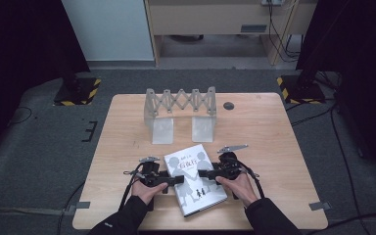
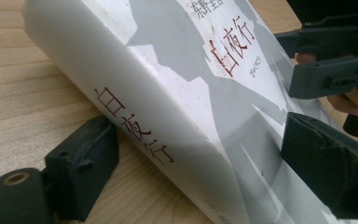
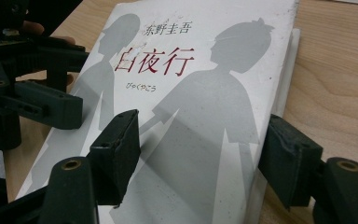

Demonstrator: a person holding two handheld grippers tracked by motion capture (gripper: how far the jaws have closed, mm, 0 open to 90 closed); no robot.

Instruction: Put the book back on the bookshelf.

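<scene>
We see a wood table [image 1: 127, 147], grey rack [image 1: 181, 105] at the back. White book [image 1: 196, 178] lies near front edge. L gripper [image 1: 174, 180] jaws straddle its spine, grip unclear; R gripper [image 1: 206, 173] jaws clamp cover and page edge.

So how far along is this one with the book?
Nothing looks finished: the book lies on the table, and the folding rack behind it holds nothing. In hand: left gripper and right gripper bracket its opposite edges; a firm grip isn't clear. Left: lifting it and, presumably, standing it in the rack.
</scene>
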